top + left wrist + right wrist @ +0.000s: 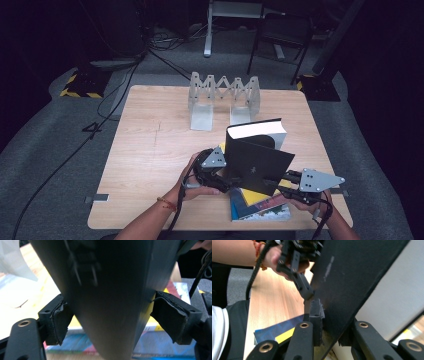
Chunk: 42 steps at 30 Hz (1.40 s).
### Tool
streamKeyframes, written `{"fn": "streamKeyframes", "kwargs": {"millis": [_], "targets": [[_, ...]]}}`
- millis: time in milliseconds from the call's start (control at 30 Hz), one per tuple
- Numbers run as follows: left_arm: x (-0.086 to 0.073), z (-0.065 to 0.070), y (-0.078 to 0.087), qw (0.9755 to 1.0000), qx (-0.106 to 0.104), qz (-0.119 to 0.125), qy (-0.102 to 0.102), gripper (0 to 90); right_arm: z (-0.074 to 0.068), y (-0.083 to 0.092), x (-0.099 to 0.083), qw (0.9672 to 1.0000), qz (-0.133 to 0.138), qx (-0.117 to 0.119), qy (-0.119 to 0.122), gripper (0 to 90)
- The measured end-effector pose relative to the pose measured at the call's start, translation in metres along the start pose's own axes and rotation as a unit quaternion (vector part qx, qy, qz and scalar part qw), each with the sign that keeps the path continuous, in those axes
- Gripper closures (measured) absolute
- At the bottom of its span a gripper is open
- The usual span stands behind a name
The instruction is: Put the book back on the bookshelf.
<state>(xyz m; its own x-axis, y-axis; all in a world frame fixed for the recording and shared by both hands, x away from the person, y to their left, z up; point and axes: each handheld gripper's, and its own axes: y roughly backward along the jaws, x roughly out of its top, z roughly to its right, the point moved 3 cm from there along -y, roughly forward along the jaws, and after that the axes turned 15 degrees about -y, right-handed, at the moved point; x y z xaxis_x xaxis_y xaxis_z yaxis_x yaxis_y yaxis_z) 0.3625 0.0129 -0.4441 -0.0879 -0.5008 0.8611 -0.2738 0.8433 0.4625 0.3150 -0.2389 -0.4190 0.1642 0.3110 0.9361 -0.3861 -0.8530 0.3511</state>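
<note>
Two hand-held grippers steady a black hardcover book (pixel 257 155) upright above stacked books (pixel 260 205) at the bench's (pixel 150 150) near edge: right hand-held gripper (pixel 292 186) clamps its cover, left hand-held gripper (pixel 110 317) straddles its spine, pads apart, ready to regrip.

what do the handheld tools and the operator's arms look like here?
Both tools are black, each topped by a grey three-cornered plate with dark dots: left tool, right tool. Jaws carry black pads and brass-coloured rivets. Black cables trail back. Bare forearms; a red-orange bracelet on the left wrist.
</note>
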Motion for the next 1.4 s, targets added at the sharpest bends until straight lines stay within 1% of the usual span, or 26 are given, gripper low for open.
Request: {"fn": "streamKeyframes", "kwargs": {"millis": [67, 133, 200, 233, 267, 300, 333, 367, 400, 433, 500, 533, 567, 600, 633, 667, 733, 867, 900, 1000, 1067, 1133, 1200, 1233, 1333, 1400], "targets": [[0.004, 0.001, 0.001, 0.9999, -0.001, 0.015, -0.006, 27.1, 0.001, 0.002, -0.002, 0.9999, -0.003, -0.012, -0.005, 75.6], [0.006, 0.001, 0.001, 0.9999, 0.003, 0.015, -0.007, 28.7, 0.002, 0.006, -0.002, 0.9997, -0.002, -0.021, -0.007, 73.7], [0.005, -0.002, 0.002, 0.9998, 0.005, 0.021, 0.002, 31.3, 0.007, 0.013, -0.003, 0.9989, 0.003, -0.044, -0.017, 73.7], [0.004, -0.003, 0.002, 0.9996, 0.005, 0.026, 0.008, 34.4, 0.01, 0.016, -0.004, 0.9979, 0.005, -0.061, -0.024, 74.1], [0.003, -0.005, 0.003, 0.9994, 0.002, 0.031, 0.014, 37.4, 0.015, 0.019, -0.005, 0.9964, 0.007, -0.079, -0.03, 71.7], [0.003, -0.006, 0.004, 0.9995, 0.002, 0.03, 0.01, 39.3, 0.019, 0.023, -0.006, 0.9952, 0.013, -0.09, -0.038, 68.1], [0.003, -0.006, 0.004, 0.9995, 0.001, 0.03, 0.012, 40.1, 0.02, 0.025, -0.007, 0.9945, 0.017, -0.094, -0.042, 64.3], [0.003, -0.006, 0.004, 0.9995, 0.0, 0.03, 0.012, 40.6, 0.023, 0.027, -0.008, 0.9926, 0.015, -0.113, -0.041, 59.0], [0.003, -0.006, 0.004, 0.9995, -0.001, 0.03, 0.012, 40.7, 0.024, 0.028, -0.008, 0.9909, 0.011, -0.128, -0.04, 57.1], [0.003, -0.006, 0.004, 0.9995, -0.003, 0.03, 0.011, 41.0, 0.025, 0.028, -0.008, 0.99, 0.01, -0.134, -0.041, 55.3], [0.003, -0.007, 0.004, 0.9996, -0.006, 0.029, 0.005, 41.7, 0.029, 0.029, -0.007, 0.9892, 0.021, -0.136, -0.052, 46.9], [0.003, -0.007, 0.004, 0.9996, -0.006, 0.029, 0.005, 42.1, 0.029, 0.029, -0.007, 0.9892, 0.021, -0.136, -0.052, 46.9], [0.004, -0.007, 0.005, 0.9996, -0.008, 0.027, -0.001, 42.1, 0.03, 0.029, -0.006, 0.9886, 0.021, -0.138, -0.055, 45.2], [0.004, -0.007, 0.005, 0.9996, -0.01, 0.026, -0.002, 43.1, 0.033, 0.027, -0.005, 0.9872, 0.023, -0.147, -0.058, 44.4], [0.005, -0.006, 0.005, 0.9996, -0.011, 0.024, -0.003, 43.6, 0.035, 0.026, -0.004, 0.987, 0.025, -0.147, -0.059, 43.8], [0.006, -0.007, 0.005, 0.9997, -0.011, 0.022, -0.01, 44.1, 0.036, 0.025, -0.004, 0.9868, 0.025, -0.146, -0.065, 43.0], [0.009, -0.007, 0.006, 0.9996, -0.011, 0.02, -0.016, 44.9, 0.037, 0.02, -0.004, 0.987, 0.022, -0.145, -0.065, 42.9], [0.017, -0.008, 0.006, 0.9994, -0.005, 0.026, -0.023, 44.6, 0.033, 0.013, -0.003, 0.9881, 0.016, -0.142, -0.058, 44.7], [0.018, -0.007, 0.006, 0.9994, -0.006, 0.027, -0.021, 44.5, 0.032, 0.012, -0.003, 0.9882, 0.014, -0.142, -0.056, 45.0], [0.022, -0.008, 0.005, 0.9993, -0.001, 0.028, -0.024, 44.3, 0.032, 0.011, -0.004, 0.9885, 0.013, -0.139, -0.059, 48.2], [0.026, -0.008, 0.006, 0.9991, 0.004, 0.036, -0.021, 44.1, 0.032, 0.01, -0.005, 0.9891, 0.01, -0.135, -0.056, 51.0], [0.031, -0.009, 0.006, 0.9987, 0.005, 0.047, -0.017, 44.0, 0.031, 0.008, -0.006, 0.9895, 0.008, -0.132, -0.06, 54.0], [0.036, -0.01, 0.007, 0.9984, 0.006, 0.054, -0.017, 44.0, 0.029, 0.006, -0.006, 0.9908, 0.005, -0.124, -0.053, 57.3], [0.039, -0.011, 0.008, 0.9982, 0.006, 0.059, -0.014, 43.7, 0.028, 0.006, -0.006, 0.9912, 0.002, -0.124, -0.047, 57.7], [0.049, -0.014, 0.012, 0.9972, 0.008, 0.073, -0.016, 43.0, 0.026, 0.003, -0.006, 0.9915, -0.001, -0.122, -0.044, 57.7], [0.054, -0.015, 0.014, 0.9971, 0.013, 0.073, -0.017, 42.2, 0.026, 0.002, -0.007, 0.9917, -0.003, -0.121, -0.044, 57.6]]}}
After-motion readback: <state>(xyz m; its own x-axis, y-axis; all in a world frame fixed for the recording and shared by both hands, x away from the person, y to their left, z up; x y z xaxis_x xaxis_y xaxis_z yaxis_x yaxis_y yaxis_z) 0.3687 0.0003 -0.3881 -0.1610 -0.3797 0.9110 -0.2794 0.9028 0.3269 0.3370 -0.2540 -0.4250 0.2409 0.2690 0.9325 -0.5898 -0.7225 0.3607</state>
